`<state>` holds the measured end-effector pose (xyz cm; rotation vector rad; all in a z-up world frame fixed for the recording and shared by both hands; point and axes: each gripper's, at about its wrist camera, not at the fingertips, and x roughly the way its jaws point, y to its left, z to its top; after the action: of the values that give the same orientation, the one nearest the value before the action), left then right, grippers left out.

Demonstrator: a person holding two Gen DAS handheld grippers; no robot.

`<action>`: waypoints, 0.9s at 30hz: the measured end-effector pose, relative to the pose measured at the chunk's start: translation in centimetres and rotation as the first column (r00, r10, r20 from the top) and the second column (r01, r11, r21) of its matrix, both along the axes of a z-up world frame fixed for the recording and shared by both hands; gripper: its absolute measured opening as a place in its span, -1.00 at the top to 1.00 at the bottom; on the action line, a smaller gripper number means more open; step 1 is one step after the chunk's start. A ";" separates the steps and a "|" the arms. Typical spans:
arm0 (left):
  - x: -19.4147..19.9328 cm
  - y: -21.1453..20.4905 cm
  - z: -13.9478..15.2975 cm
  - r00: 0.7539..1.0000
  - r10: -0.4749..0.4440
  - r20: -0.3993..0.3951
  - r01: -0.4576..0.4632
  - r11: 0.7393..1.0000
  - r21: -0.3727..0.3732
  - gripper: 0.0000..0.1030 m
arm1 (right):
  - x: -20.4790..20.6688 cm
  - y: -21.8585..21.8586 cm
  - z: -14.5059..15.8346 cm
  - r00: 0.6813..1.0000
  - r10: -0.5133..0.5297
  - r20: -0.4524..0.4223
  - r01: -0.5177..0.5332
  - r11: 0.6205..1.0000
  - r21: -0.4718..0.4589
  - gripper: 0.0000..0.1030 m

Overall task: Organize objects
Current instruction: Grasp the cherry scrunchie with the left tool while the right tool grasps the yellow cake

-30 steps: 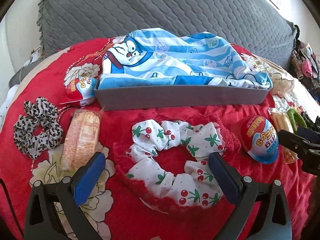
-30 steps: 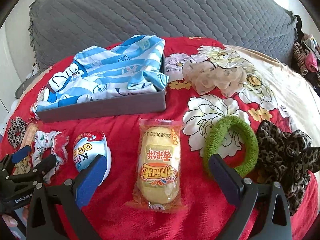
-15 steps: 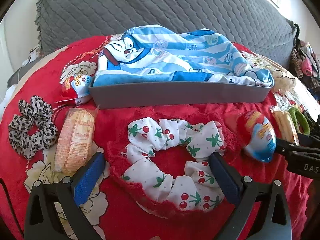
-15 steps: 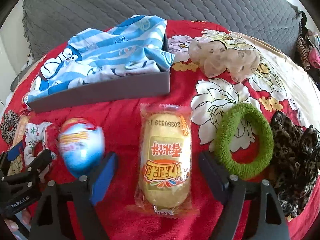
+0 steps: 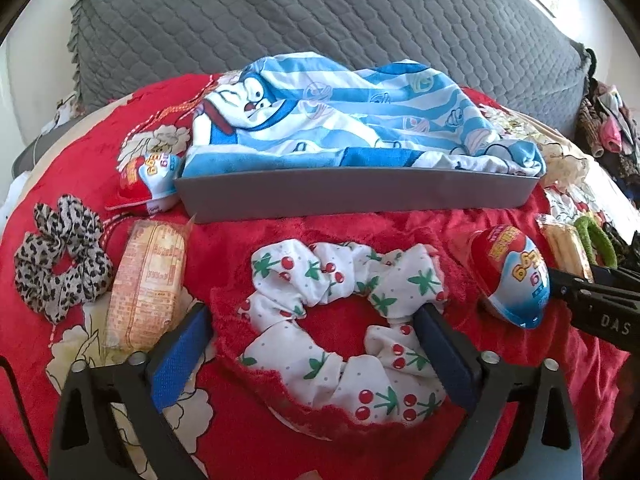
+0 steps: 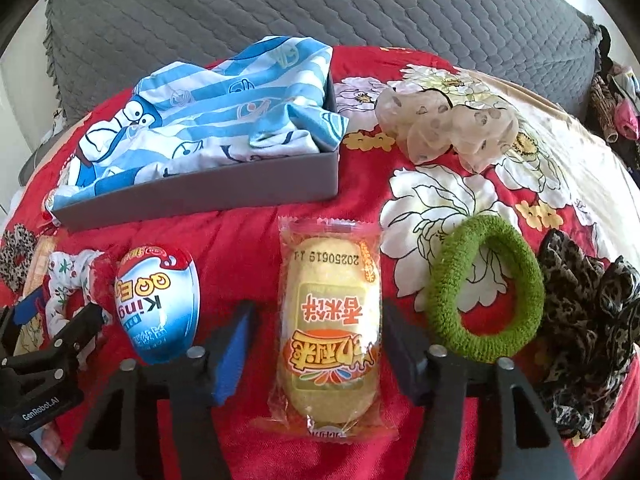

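My left gripper (image 5: 312, 344) sits low over the white cherry-print scrunchie (image 5: 340, 320) on the red blanket. Its jaws straddle the scrunchie and are closing slightly; the right pad is at the fabric's edge, the left pad is clear of it. My right gripper (image 6: 320, 340) straddles a wrapped yellow snack cake (image 6: 332, 332). Its jaws are closing, with both pads close beside the wrapper and no squeeze showing. A grey tray (image 5: 352, 196) holds a blue striped cartoon cloth (image 5: 340, 120).
A red, white and blue toy egg (image 6: 160, 304) lies between the two grippers; another egg (image 5: 148, 184) lies by the tray's left end. Nearby lie a leopard scrunchie (image 5: 60, 260), a second snack packet (image 5: 148, 284), a green hair tie (image 6: 486, 288), a dark leopard scrunchie (image 6: 588, 320) and a sheer beige scrunchie (image 6: 448, 128).
The right gripper's jaws have narrowed markedly around the snack cake. The toy egg beside it rocked and settled. The left gripper stayed over the cherry scrunchie, its jaws barely narrower.
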<state>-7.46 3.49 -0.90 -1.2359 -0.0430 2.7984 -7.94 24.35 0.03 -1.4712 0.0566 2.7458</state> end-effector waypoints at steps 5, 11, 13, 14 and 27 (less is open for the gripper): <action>-0.1 0.5 0.3 0.999 -0.042 -0.011 0.042 0.999 0.000 -0.44 | -0.1 0.3 0.0 1.000 -0.003 0.005 0.003 1.000 -0.014 0.17; -0.2 0.5 0.3 0.997 -0.076 -0.005 0.076 0.997 0.015 -0.03 | 0.0 0.0 0.1 1.000 0.013 -0.006 -0.013 1.000 -0.011 0.25; -0.1 0.6 0.4 0.996 -0.084 -0.009 0.084 0.996 0.016 0.09 | 0.0 0.1 0.2 1.000 0.014 -0.009 -0.014 1.000 -0.019 0.25; 0.0 0.5 0.4 0.996 -0.086 -0.009 0.086 0.996 0.017 0.10 | 0.0 0.1 0.2 1.000 0.013 -0.010 -0.013 1.000 -0.024 0.25; 0.5 0.2 1.4 0.992 -0.122 -0.033 0.124 0.991 0.055 0.50 | 0.5 0.3 1.2 0.999 0.017 -0.036 -0.019 0.999 -0.049 0.26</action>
<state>-7.01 3.68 0.46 -1.1441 -0.0432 2.6898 -7.43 24.63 1.24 -1.4419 0.1126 2.8044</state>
